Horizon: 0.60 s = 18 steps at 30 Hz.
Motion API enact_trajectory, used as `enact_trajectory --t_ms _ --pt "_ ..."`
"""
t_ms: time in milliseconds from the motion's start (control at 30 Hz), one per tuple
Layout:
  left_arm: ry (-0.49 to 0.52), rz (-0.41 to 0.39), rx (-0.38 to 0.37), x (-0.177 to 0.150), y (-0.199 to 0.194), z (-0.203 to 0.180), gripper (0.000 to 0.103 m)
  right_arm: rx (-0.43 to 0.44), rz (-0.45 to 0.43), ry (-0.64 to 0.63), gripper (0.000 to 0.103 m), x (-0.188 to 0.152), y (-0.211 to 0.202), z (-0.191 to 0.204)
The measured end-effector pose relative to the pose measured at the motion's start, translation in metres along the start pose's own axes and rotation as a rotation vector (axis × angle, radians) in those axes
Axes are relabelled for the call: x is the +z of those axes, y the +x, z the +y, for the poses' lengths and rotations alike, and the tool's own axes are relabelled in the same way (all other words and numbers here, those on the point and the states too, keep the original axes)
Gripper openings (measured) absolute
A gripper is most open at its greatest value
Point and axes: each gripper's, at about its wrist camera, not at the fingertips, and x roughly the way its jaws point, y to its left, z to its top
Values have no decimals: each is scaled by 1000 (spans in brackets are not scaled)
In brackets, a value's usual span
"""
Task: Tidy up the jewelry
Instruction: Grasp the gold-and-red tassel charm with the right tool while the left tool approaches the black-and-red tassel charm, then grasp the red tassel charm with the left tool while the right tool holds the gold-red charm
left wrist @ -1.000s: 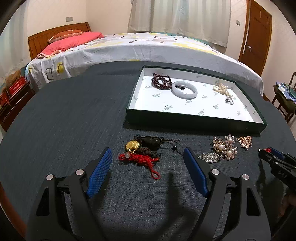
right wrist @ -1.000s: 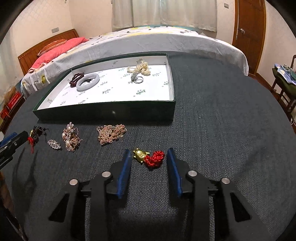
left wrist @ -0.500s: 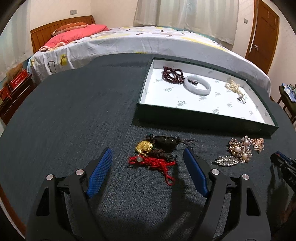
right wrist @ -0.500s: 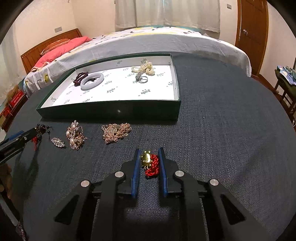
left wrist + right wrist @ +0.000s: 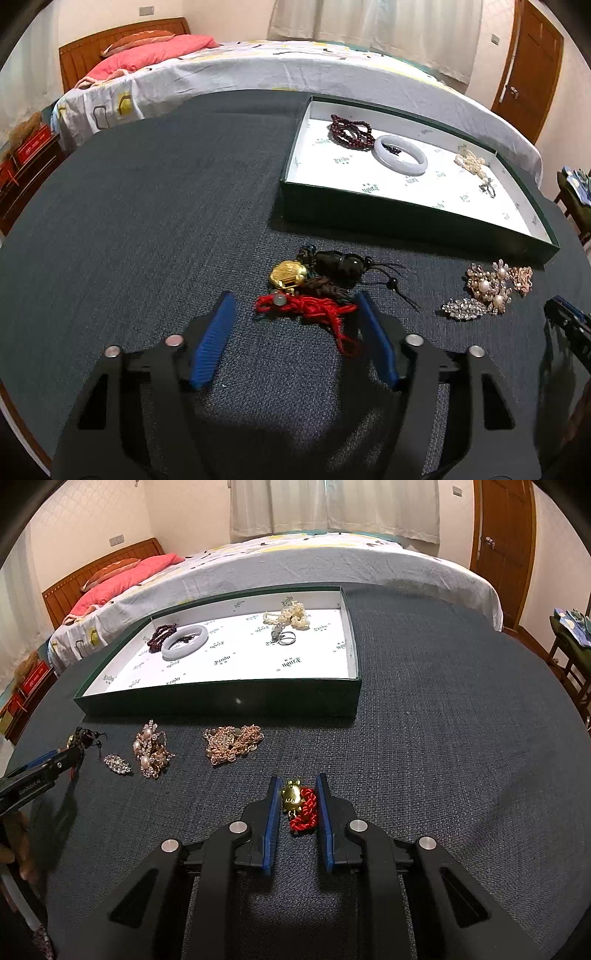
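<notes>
A bed (image 5: 295, 77) with a pink pillow (image 5: 147, 55) and a wooden headboard (image 5: 96, 55) is seen at twelve o'clock beyond the dark tabletop (image 5: 147, 206); pale curtains (image 5: 332, 506) are hung behind, and a wooden door (image 5: 502, 542) is set at two o'clock.

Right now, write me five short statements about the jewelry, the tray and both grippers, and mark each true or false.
1. The white bangle lies inside the green tray. True.
2. The right gripper is clamped on a pearl necklace. False: its pads are shut on the gold charm with red cord.
3. The left gripper stands wide apart with nothing between its pads. False: its jaws have just been closing around the tangled charms, not yet pressing both sides.
4. The pearl brooch sits on the dark cloth, outside the tray. True.
5. The tray is empty. False: it also holds dark red beads.
</notes>
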Motion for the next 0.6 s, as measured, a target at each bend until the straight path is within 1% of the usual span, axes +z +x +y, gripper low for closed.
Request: enact_trajectory --t_ms 100,233,333,400,467,533,600 --pt "8 2 -3 -2 -2 -1 57 0 0 0 20 0 0 0" --pt "10 10 -17 -6 -6 -1 57 1 0 1 20 0 0 0" --pt "16 10 -12 -8 -7 -1 53 4 0 3 20 0 -1 0" --pt "-3 13 -26 -6 -7 1 53 6 0 4 20 0 -1 1" --pt "-32 14 -38 -4 -6 4 53 5 0 4 20 0 0 0" --pt "-45 15 -40 -1 -5 5 60 6 0 4 20 0 0 0" --pt "-50 5 -35 2 -4 5 62 6 0 4 20 0 -1 0"
